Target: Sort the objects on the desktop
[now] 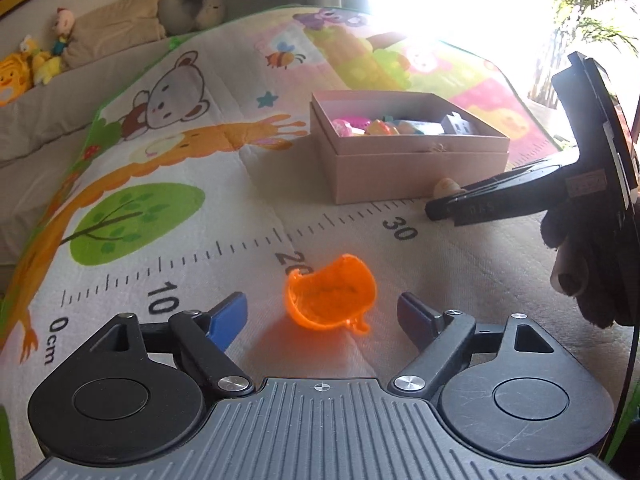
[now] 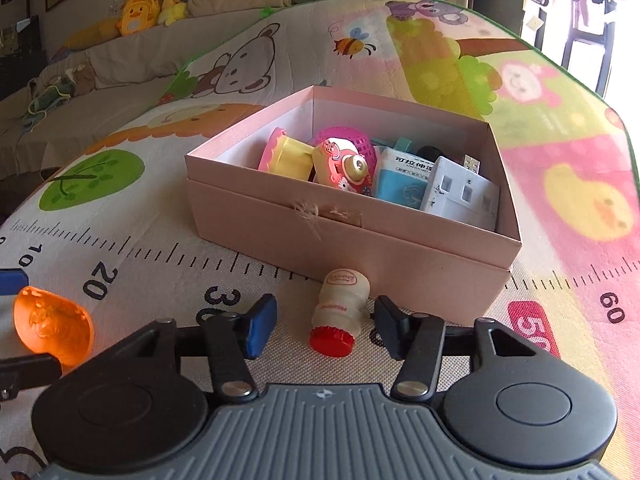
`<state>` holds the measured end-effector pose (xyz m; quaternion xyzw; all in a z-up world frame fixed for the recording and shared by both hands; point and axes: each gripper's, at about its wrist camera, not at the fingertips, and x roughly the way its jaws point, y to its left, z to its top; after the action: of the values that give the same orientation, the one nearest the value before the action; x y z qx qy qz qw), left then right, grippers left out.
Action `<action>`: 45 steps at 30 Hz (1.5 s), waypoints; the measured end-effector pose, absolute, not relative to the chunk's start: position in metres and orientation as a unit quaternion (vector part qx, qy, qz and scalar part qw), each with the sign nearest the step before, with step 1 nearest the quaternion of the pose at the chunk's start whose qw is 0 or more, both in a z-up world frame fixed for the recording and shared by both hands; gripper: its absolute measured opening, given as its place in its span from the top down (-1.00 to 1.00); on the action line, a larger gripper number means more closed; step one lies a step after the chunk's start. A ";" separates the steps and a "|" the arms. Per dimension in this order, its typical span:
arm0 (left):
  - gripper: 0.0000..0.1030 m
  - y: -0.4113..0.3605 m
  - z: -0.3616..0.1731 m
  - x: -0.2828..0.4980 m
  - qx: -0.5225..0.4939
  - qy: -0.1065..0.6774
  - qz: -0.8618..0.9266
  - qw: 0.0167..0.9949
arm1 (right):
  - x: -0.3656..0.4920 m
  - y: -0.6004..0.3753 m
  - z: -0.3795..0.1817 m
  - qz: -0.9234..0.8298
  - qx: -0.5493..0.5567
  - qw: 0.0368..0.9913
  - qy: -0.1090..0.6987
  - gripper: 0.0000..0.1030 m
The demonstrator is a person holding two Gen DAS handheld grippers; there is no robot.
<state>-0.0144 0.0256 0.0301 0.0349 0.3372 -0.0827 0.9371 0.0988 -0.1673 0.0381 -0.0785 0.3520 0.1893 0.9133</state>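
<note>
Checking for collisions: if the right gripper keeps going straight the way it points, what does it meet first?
Most likely the small drink bottle lying on the play mat between the right gripper fingers; beyond it, the pink box.

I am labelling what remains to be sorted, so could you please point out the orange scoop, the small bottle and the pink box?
orange scoop (image 1: 332, 294): left wrist view, inside of bowl.
small bottle (image 2: 340, 312): right wrist view, white body.
pink box (image 2: 300, 236): right wrist view, front wall.

Little orange scoop-shaped toy (image 1: 331, 293) sits tipped on its side, lower middle of the left wrist view. Small white bottle with a red cap (image 2: 339, 312) lies flat, touching the open pink box (image 2: 344, 236), already full of toys.
</note>
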 end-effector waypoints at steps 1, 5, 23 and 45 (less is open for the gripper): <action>-0.69 0.026 0.030 -0.016 0.026 0.344 -0.086 0.935 | 0.098 -0.168 0.039 0.191 -0.078 0.913 0.352 0.42; -0.69 0.019 0.027 -0.011 0.024 0.346 -0.092 0.933 | 0.086 -0.177 0.045 0.204 -0.066 0.910 0.354 0.51; -0.08 -0.010 0.022 0.011 0.069 0.363 -0.071 0.927 | 0.032 -0.221 0.067 0.247 -0.035 0.900 0.357 0.51; -0.08 -0.068 0.149 0.121 0.110 0.180 -0.142 0.967 | 0.122 -0.248 0.235 0.226 -0.051 0.952 0.202 0.51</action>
<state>0.1210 -0.0682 0.1489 0.1103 0.1801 -0.1421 0.9671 0.1221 -0.2481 0.2349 -0.0511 0.2018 0.2262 0.9516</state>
